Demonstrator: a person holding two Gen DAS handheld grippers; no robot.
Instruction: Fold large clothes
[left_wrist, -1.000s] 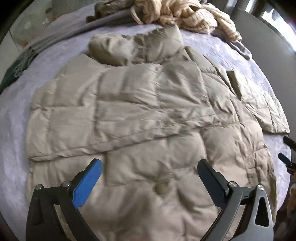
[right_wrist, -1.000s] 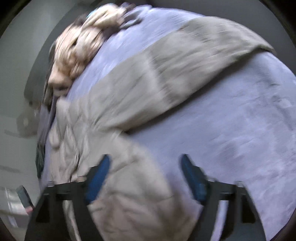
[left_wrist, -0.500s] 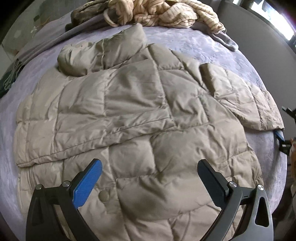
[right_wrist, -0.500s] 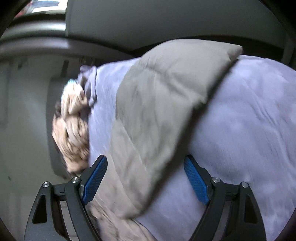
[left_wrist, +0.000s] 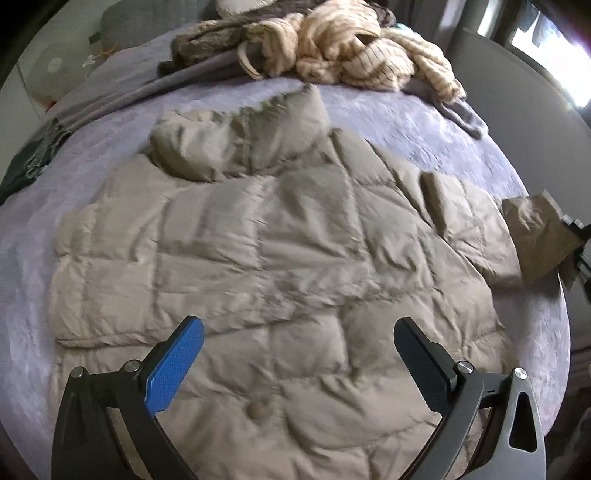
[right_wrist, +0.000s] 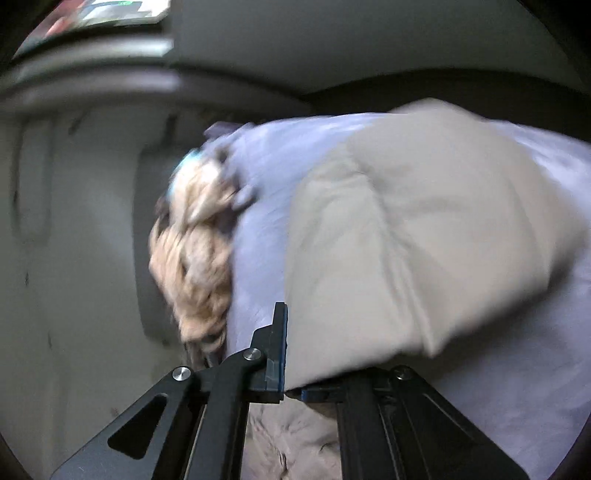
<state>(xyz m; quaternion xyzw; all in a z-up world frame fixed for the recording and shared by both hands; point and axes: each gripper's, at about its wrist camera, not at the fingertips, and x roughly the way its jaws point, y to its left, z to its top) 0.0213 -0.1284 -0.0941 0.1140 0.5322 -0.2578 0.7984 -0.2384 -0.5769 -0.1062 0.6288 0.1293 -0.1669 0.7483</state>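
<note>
A beige quilted puffer jacket (left_wrist: 280, 251) lies spread flat on the purple bedcover (left_wrist: 424, 122), hood toward the far side. My left gripper (left_wrist: 299, 354) hovers open above the lower part of the jacket, nothing between its fingers. At the right edge of the left wrist view, the jacket's sleeve end (left_wrist: 535, 236) is lifted off the bed by my right gripper (left_wrist: 576, 240). In the right wrist view, the right gripper (right_wrist: 286, 354) has its jaws closing tight on the sleeve (right_wrist: 406, 240), and the fabric is pinched between the pads.
A heap of cream striped knitwear (left_wrist: 351, 48) and dark clothes (left_wrist: 207, 44) lies at the far end of the bed. A grey blanket (left_wrist: 110, 96) runs along the far left. A grey padded wall (left_wrist: 524, 81) borders the bed on the right.
The right gripper, wide open around the sleeve before, has closed on it, and the sleeve end has risen off the bed. The left gripper has lifted a little and stays open.
</note>
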